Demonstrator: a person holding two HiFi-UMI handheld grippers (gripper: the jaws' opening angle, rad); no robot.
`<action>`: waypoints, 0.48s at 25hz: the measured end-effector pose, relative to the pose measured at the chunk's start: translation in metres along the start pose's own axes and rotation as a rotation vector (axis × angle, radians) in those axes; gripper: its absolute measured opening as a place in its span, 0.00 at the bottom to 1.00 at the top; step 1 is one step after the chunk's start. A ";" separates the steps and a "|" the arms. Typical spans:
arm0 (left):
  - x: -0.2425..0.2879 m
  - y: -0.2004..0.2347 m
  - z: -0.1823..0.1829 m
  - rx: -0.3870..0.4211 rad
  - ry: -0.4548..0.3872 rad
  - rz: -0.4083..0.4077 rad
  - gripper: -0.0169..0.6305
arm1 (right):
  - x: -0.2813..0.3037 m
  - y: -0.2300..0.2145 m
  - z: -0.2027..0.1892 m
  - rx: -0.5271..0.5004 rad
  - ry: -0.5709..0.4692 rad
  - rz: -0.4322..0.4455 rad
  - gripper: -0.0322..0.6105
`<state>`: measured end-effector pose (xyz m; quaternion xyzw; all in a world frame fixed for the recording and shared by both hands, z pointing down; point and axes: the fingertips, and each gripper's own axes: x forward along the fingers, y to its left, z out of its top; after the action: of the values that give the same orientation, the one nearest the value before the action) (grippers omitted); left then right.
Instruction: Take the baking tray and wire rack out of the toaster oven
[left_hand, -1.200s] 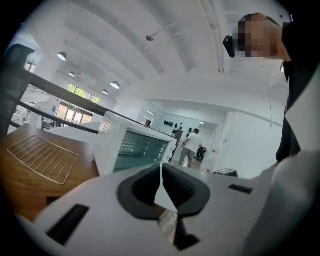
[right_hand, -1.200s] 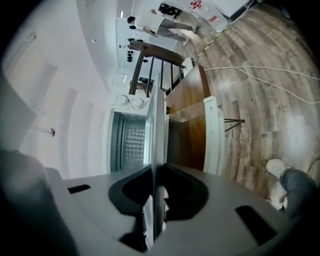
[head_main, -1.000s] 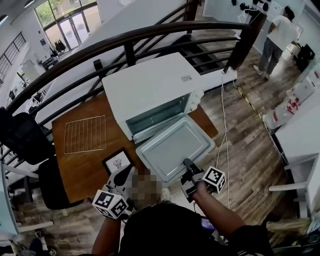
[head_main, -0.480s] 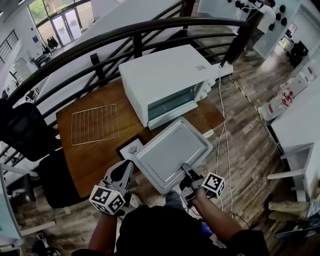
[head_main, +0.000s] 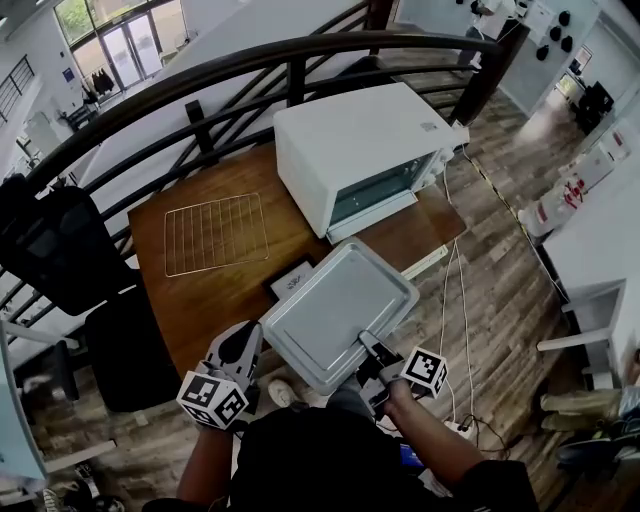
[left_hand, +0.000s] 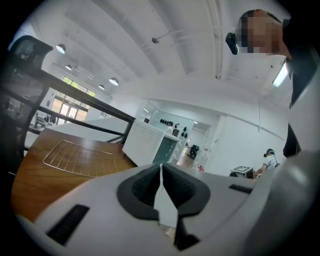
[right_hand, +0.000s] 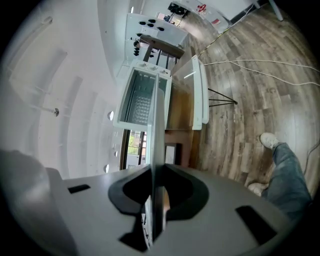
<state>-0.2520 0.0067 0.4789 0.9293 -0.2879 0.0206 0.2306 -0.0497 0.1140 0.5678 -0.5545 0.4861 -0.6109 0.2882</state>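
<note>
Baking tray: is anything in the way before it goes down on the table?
Yes. A small black-framed card lies on the table, partly under the baking tray held by the right tool. The wire rack lies apart, further left.

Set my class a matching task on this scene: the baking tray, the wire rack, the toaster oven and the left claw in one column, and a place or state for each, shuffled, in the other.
Things
1. baking tray
2. wire rack
3. toaster oven
4. left claw

Places or states
A. stands on the wooden table, in front of the dark railing
B. shut
C. lies flat on the wooden table
D. gripped at its rim by the right claw

Pairs: 1-D, 2-C, 3-A, 4-B
</note>
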 end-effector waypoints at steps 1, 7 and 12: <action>-0.008 0.005 0.002 -0.001 -0.009 0.008 0.06 | 0.003 0.003 -0.009 -0.007 0.015 0.002 0.13; -0.067 0.049 0.001 -0.016 -0.073 0.088 0.06 | 0.044 0.022 -0.068 -0.089 0.146 0.042 0.13; -0.117 0.076 -0.003 -0.057 -0.118 0.188 0.06 | 0.071 0.040 -0.110 -0.175 0.268 0.055 0.13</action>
<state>-0.3904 0.0139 0.4931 0.8908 -0.3874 -0.0209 0.2366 -0.1785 0.0666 0.5693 -0.4774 0.5867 -0.6265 0.1881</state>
